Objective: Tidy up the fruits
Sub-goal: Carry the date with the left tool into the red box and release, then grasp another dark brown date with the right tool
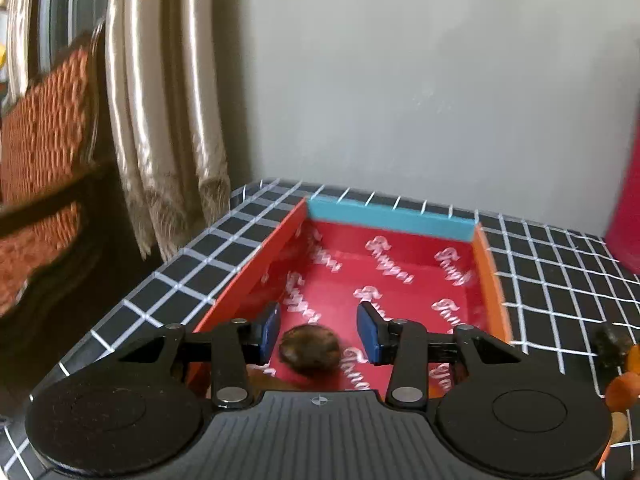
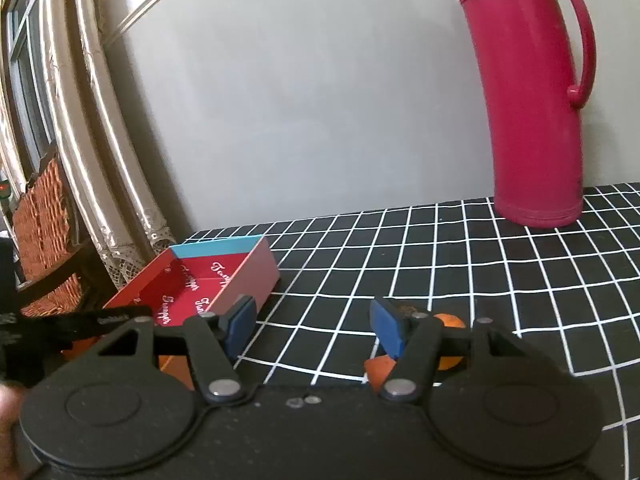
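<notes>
White cursive script repeats across the red box (image 1: 400,264) floor, too blurred to read. A dark brown fruit (image 1: 310,351) lies inside near its front, between the left gripper's (image 1: 318,330) spread blue fingers (image 1: 370,332), touching neither. On the grid-patterned desk (image 2: 440,248), orange fruits (image 2: 450,322) sit behind the right gripper (image 2: 312,326), fingers apart. A pink thermos (image 2: 532,120) stands far right.

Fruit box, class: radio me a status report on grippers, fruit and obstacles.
Left gripper open above box, brown fruit between fingers, not gripped. Right gripper open, empty; orange pieces beside it on table. Nothing blocking.
</notes>
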Demonstrator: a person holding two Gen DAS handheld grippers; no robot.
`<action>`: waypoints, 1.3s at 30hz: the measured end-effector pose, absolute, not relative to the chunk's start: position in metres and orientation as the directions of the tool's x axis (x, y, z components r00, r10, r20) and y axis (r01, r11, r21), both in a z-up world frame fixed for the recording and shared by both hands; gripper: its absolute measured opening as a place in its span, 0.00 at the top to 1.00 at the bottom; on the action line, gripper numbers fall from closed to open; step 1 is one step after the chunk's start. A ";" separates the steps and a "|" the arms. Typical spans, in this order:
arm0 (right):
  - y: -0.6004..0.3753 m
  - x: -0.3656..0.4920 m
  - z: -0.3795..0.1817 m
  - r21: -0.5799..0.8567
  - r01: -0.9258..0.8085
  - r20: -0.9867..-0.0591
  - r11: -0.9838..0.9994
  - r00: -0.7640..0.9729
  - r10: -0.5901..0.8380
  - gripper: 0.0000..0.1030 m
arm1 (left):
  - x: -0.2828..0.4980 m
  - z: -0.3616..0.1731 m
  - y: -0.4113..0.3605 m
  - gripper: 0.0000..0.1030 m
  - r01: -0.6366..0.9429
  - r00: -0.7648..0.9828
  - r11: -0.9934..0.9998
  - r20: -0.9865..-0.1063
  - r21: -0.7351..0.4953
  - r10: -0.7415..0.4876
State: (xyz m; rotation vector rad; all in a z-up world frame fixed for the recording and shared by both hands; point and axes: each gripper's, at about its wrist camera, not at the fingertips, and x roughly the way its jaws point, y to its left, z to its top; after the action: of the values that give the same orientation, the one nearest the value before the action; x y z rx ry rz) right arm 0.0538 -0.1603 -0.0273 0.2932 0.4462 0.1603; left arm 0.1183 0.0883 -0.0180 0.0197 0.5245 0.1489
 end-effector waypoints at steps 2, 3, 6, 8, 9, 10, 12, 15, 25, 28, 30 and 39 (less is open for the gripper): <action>-0.163 0.053 -0.028 0.303 -0.081 -0.403 0.949 0.892 0.205 0.39 | 0.111 -0.011 0.079 0.31 -0.122 0.874 0.990 -0.466 0.068 0.139; -0.164 0.053 -0.028 0.296 -0.075 -0.405 0.952 0.893 0.196 0.39 | 0.107 -0.008 0.073 0.22 -0.117 0.886 0.990 -0.442 0.082 0.141; -0.172 0.051 -0.030 0.294 -0.053 -0.411 0.954 0.894 0.177 0.39 | 0.096 0.000 0.052 0.20 -0.071 0.913 0.990 -0.391 0.123 0.115; -0.177 0.049 -0.031 0.289 -0.037 -0.416 0.957 0.895 0.160 0.39 | 0.091 0.002 0.042 0.19 -0.033 0.918 0.992 -0.389 0.125 0.080; -0.180 0.049 -0.031 0.285 -0.029 -0.419 0.958 0.895 0.152 0.40 | 0.090 0.002 0.038 0.18 -0.018 0.917 0.992 -0.393 0.122 0.065; -0.182 0.049 -0.032 0.284 -0.023 -0.423 0.959 0.894 0.147 0.41 | 0.088 0.002 0.034 0.18 -0.003 0.917 0.993 -0.396 0.119 0.050; -0.185 0.050 -0.035 0.280 -0.014 -0.433 0.960 0.891 0.139 0.45 | 0.085 0.002 0.029 0.18 0.017 0.918 0.993 -0.396 0.117 0.031; -0.183 0.057 -0.038 0.257 -0.010 -0.449 0.966 0.884 0.129 0.47 | 0.082 0.002 0.027 0.18 0.031 0.920 0.993 -0.392 0.116 0.017; -0.163 0.096 -0.046 0.132 -0.012 -0.512 0.991 0.855 0.079 0.49 | 0.089 -0.003 0.039 0.18 0.008 0.910 0.995 -0.413 0.101 0.035; -0.163 0.108 -0.051 0.092 -0.001 -0.546 0.996 0.836 0.051 0.53 | 0.091 -0.003 0.041 0.18 0.001 0.910 0.996 -0.413 0.093 0.038; -0.166 0.112 -0.055 0.096 0.000 -0.558 0.995 0.828 0.054 0.54 | 0.091 -0.003 0.042 0.17 0.001 0.910 0.996 -0.412 0.087 0.035; -0.159 0.126 -0.056 0.029 -0.021 -0.608 0.999 0.793 0.034 0.62 | 0.091 -0.004 0.040 0.17 0.002 0.912 0.996 -0.409 0.092 0.035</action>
State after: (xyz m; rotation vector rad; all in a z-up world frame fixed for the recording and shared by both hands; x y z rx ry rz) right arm 0.1264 -0.1593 -0.0555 0.0213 0.6537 0.0298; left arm 0.0911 0.0398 -0.0040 0.0910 0.4226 0.0171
